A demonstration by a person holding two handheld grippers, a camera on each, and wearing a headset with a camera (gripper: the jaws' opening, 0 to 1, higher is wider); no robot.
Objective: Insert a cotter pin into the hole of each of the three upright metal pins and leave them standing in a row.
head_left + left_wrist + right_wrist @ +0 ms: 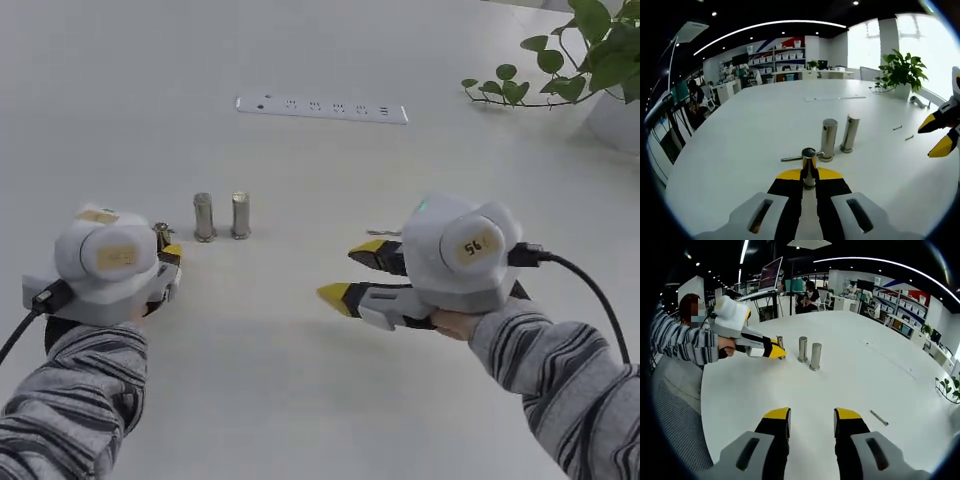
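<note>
Yellow-tipped jaws of the left hand-held gripper (pixel 809 176) are closed on one upright metal pin (pixel 809 159), and a thin cotter pin (pixel 791 159) sticks out sideways near its top. Just beyond this hand-held gripper, a little to its right, two more metal pins (pixel 828 139) stand upright on the white worktop (pixel 740 150), close beside each other but not touching. The right hand-held gripper (pixel 812 417) hovers well apart from them, its jaws open with nothing between them. A loose cotter pin (pixel 879 417) lies flat on the worktop near its right jaw.
</note>
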